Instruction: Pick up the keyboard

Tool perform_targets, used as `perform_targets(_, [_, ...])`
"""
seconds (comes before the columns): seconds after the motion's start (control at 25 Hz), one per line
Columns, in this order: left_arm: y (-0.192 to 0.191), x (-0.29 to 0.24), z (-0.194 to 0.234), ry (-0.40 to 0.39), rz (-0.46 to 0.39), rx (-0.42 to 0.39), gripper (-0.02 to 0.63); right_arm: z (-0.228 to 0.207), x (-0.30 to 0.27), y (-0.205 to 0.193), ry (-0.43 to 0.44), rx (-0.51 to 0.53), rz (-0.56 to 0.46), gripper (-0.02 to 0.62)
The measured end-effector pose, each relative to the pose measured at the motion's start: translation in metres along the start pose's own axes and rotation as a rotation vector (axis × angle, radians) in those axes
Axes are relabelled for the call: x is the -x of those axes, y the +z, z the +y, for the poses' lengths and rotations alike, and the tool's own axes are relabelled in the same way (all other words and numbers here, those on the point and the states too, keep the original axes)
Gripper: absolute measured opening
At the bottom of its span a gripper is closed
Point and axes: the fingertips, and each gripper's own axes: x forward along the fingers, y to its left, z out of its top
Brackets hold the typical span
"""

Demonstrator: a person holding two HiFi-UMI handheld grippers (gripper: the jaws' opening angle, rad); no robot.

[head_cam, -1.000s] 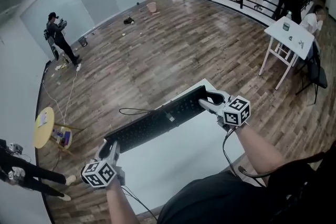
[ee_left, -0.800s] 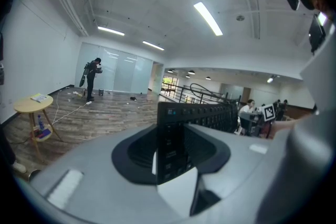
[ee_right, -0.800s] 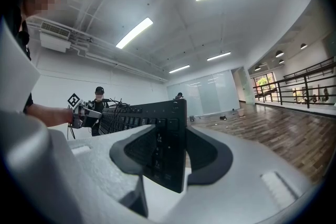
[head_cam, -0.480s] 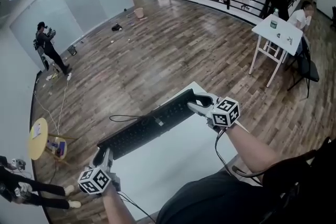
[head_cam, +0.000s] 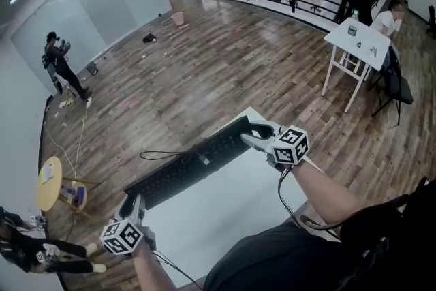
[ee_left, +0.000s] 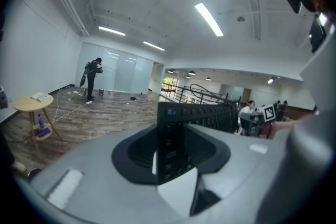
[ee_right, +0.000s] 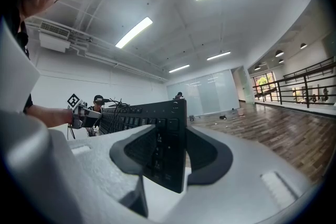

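Now: left tool [head_cam: 133,204] and right tool [head_cam: 253,133] each clamp a keyboard [head_cam: 194,163] end | white table [head_cam: 231,208] beneath | cable [head_cam: 160,155] loops off far side

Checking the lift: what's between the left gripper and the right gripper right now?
The black keyboard fills that stretch, one end in the left gripper, the other in the right gripper. The head view shows it.

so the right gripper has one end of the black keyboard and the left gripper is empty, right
No, the left gripper isn't empty: the left gripper view shows its jaws shut on the other end of the keyboard. The right gripper does hold its end.
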Motion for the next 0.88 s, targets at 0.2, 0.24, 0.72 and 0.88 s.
perform_targets(0.2, [-0.0017,-0.0009,-0.0008,-0.001,0.004,0.004,0.160,-0.0008,0.0007,-0.0009,0.001,0.000,0.001,0.170])
perform_targets(0.24, [-0.0021,-0.0011,-0.0003,0.000,0.005,0.005,0.160,-0.0006,0.0004,-0.0013,0.002,0.000,0.001,0.171])
perform_targets(0.72, [-0.0007,-0.0023,0.0027,-0.009,0.016,0.001,0.158,0.0002,-0.0004,-0.0024,-0.003,-0.003,0.002,0.170])
perform_targets(0.88, [0.0004,-0.0021,0.0015,-0.008,0.016,0.001,0.158,-0.0001,0.0004,-0.0011,-0.002,-0.004,0.000,0.170])
